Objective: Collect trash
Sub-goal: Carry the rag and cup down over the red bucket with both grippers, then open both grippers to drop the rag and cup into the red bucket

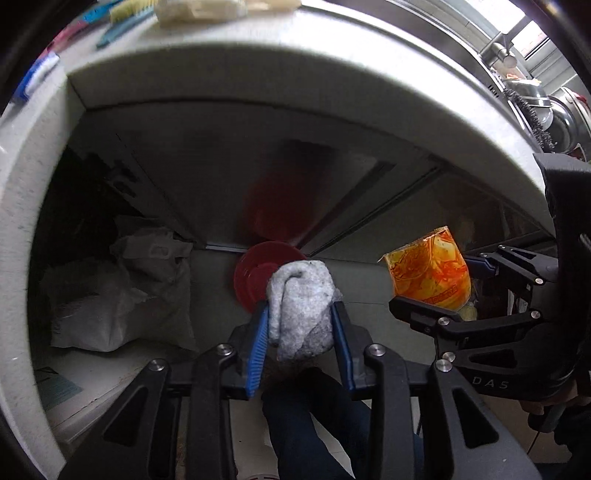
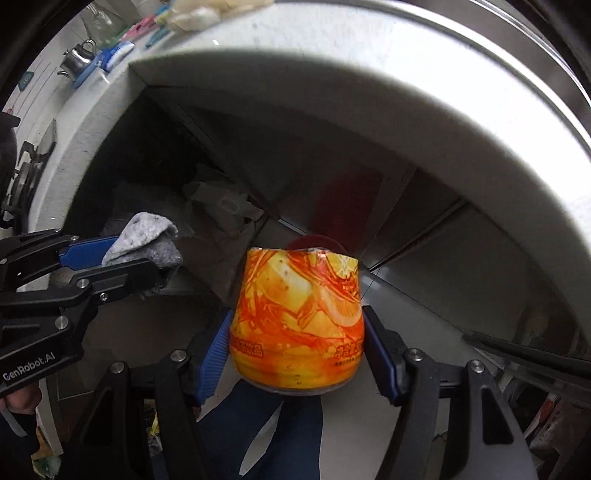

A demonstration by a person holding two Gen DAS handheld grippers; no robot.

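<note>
My left gripper (image 1: 301,314) is shut on a crumpled grey cloth wad (image 1: 301,306), held below the counter edge. It also shows in the right wrist view (image 2: 147,266) with the wad (image 2: 147,240). My right gripper (image 2: 297,328) is shut on an orange and yellow printed cup (image 2: 297,317), also seen at the right of the left wrist view (image 1: 430,275). A red round bin (image 1: 255,277) stands on the floor behind the wad; its rim peeks over the cup (image 2: 314,240).
A white counter (image 1: 258,66) curves overhead, with brushes (image 1: 122,22) and a kettle (image 2: 77,59) on top. Metal cabinet doors (image 1: 221,177) close the back. A grey sack (image 1: 122,288) lies at the left. My blue-trousered leg (image 1: 314,424) is below.
</note>
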